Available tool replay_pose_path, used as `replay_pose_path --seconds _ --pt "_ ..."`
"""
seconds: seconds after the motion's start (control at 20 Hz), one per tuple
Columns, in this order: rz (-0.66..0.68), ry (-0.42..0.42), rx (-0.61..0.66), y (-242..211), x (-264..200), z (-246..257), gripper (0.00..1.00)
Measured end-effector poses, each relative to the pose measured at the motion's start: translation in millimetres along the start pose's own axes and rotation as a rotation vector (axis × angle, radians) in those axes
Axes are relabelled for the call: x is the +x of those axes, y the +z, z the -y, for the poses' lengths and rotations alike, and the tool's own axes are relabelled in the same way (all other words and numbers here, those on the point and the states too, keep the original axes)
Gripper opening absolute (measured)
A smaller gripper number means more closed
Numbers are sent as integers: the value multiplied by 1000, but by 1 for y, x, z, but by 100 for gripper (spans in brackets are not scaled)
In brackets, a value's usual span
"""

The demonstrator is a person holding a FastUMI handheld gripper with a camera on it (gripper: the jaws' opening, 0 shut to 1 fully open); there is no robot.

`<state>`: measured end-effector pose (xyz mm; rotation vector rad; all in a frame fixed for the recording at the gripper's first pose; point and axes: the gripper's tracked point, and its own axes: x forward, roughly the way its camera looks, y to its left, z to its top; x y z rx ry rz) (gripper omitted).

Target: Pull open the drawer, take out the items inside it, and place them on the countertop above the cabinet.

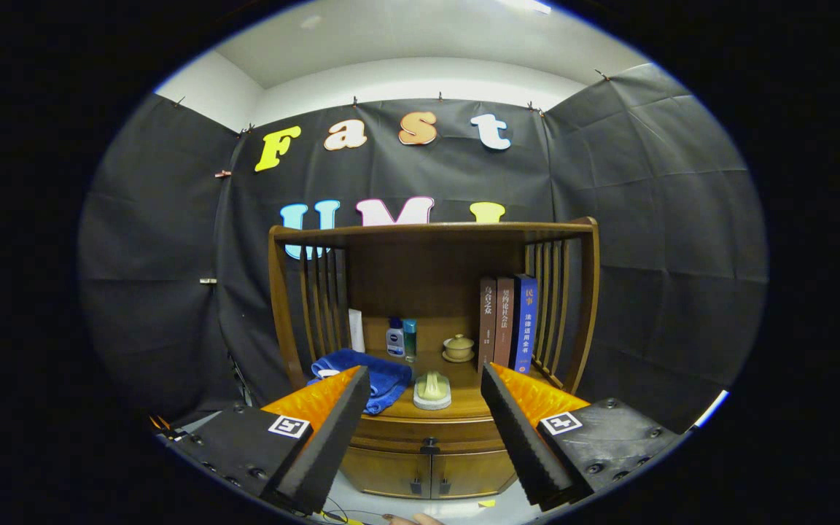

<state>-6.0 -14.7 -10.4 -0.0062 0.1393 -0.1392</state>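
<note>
While the gripper (426,386) hangs wide open with nothing between its fingers, a wooden cabinet (431,292) stands straight ahead at twelve o'clock against the black cloth wall (646,219). It has slatted sides, a top shelf and an open countertop (464,397) under that shelf. Below the countertop runs the drawer (405,434), shut, with a small dark knob (429,442) at its middle, lying between the two fingertips and a little beyond them. Under the drawer sit two small doors (427,474), also closed.

On the countertop, three upright books (507,321) lean together at about one o'clock from the knob, just beside the right slats. A blue towel (369,375) lies crumpled at eleven o'clock, partly behind the left finger (332,423). Just right of the towel, near the front edge, rests a pale green brush-like object (432,390). Farther back stand a white tube (356,329), two small bottles (402,339) side by side, and a lidded tea cup (458,348) on a saucer. The right finger (518,430) covers the countertop's front right corner.
</note>
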Motion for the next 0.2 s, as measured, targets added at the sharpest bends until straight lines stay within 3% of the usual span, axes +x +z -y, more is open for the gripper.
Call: replay_pose_path --seconds 0.2 --pt "14 0 2 6 -7 0 99"
